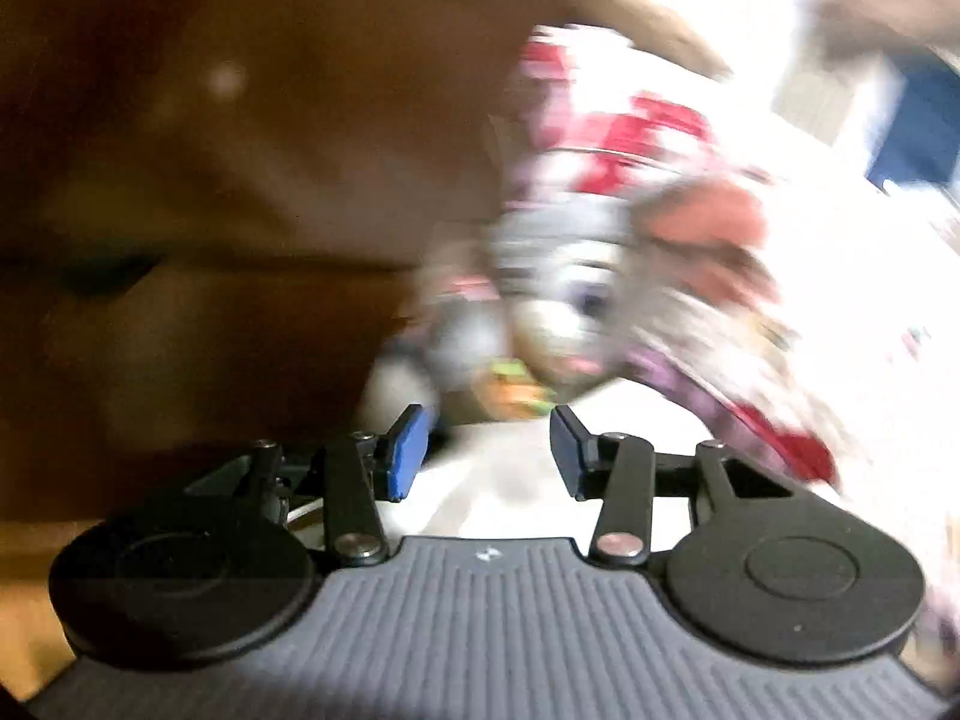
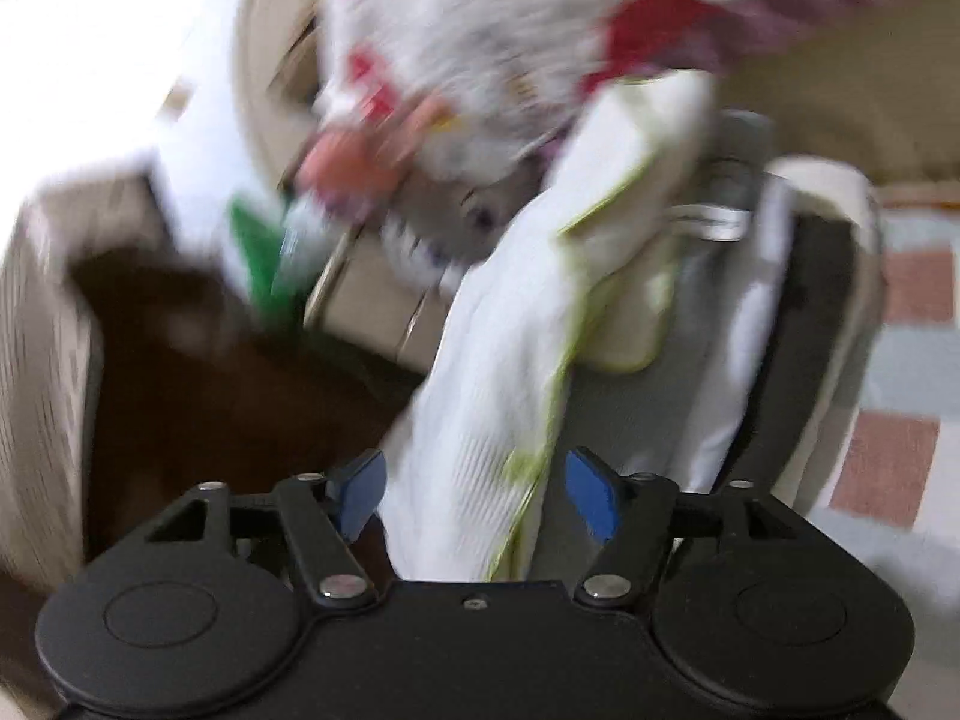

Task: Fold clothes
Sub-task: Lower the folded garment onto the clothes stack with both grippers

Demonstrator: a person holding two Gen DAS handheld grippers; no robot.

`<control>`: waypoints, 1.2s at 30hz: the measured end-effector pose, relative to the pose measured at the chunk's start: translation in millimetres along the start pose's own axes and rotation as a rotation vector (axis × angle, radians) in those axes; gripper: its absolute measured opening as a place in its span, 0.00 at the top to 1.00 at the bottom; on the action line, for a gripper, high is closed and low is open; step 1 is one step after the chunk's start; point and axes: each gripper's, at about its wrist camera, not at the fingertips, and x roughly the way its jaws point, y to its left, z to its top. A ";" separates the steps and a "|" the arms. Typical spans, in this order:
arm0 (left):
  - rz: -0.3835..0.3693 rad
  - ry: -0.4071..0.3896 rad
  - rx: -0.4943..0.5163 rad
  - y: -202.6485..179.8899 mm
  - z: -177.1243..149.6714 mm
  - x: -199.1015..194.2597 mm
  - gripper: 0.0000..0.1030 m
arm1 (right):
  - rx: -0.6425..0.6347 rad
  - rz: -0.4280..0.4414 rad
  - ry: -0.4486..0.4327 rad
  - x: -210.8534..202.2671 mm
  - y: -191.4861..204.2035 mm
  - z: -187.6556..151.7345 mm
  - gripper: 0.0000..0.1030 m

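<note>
Both views are motion-blurred. A white garment printed in red, pink and grey (image 1: pixel 606 228) hangs bunched ahead of my left gripper (image 1: pixel 489 438), which is open with nothing between its blue pads. In the right wrist view the same printed garment (image 2: pixel 480 78) is at the top. A white cloth with lime-green trim (image 2: pixel 510 372) drapes down between the blue pads of my right gripper (image 2: pixel 474 480). The jaws stand wide apart and do not pinch it.
A dark brown surface (image 1: pixel 210 180) fills the left wrist view's left side. A grey and white chair-like frame (image 2: pixel 750 312) stands behind the white cloth. A checkered pink and pale floor (image 2: pixel 900 420) is at right. A beige basket-like wall (image 2: pixel 42 330) is at left.
</note>
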 end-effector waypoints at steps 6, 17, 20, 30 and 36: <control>-0.094 0.112 0.240 -60.9 -11.6 -10.1 0.52 | 0.223 0.005 -0.067 18.9 -37.6 17.8 0.21; -0.096 0.168 0.247 -47.2 -28.3 28.1 0.50 | 0.191 -0.067 -0.105 54.4 -31.9 69.6 0.17; -0.119 0.172 0.202 -40.3 -27.6 34.1 0.50 | 0.084 -0.113 -0.092 48.9 -13.1 76.7 0.20; -0.089 0.115 0.251 -52.7 -30.2 30.0 0.63 | -0.113 -0.168 -0.096 39.4 -1.1 88.3 0.31; -0.096 0.113 0.251 -49.8 -28.5 30.3 0.64 | -0.013 -0.166 -0.052 56.0 -21.1 80.3 0.28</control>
